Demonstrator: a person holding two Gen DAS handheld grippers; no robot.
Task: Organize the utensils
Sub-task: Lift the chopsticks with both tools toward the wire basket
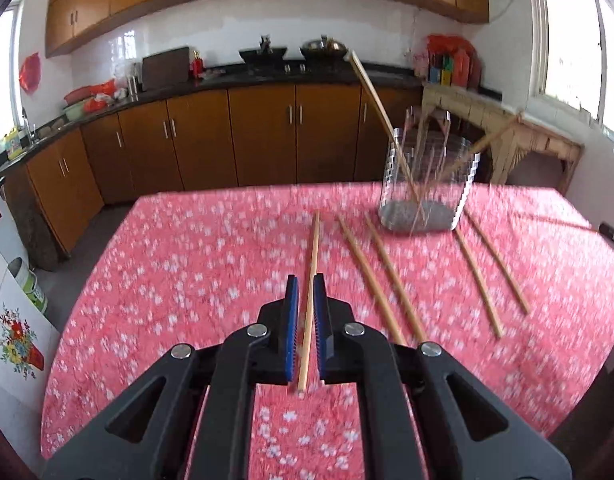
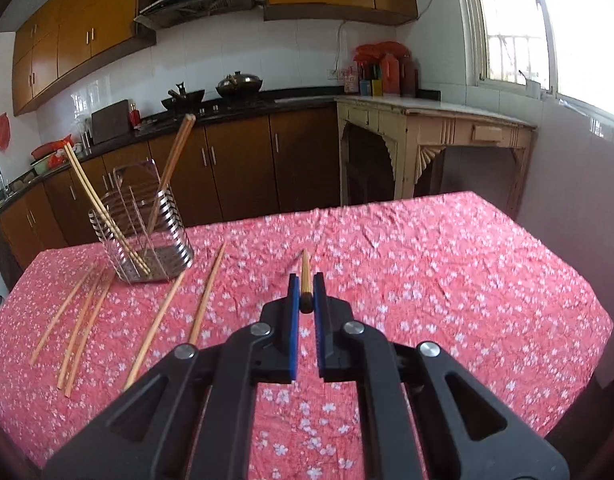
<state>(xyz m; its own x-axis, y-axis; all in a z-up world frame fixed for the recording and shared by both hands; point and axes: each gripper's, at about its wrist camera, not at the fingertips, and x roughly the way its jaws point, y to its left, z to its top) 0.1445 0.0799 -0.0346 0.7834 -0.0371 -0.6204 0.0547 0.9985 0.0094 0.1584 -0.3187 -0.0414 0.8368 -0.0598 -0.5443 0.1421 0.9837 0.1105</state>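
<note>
Two grippers are each pinching one pale wooden chopstick: the left gripper is clamping a long chopstick lengthwise, while the right gripper is gripping a dark-tipped chopstick. More loose chopsticks are lying on the pink floral tablecloth beside the wire holder.

Black fingers, blue pads, silver screws

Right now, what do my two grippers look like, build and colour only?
Both match: the left gripper and right gripper have matte black linkage bodies with triangular cut-outs and round silver pivot bolts. Their fingers are flat black plates faced with blue ribbed pads. No cables, markings or sleeves show.
</note>
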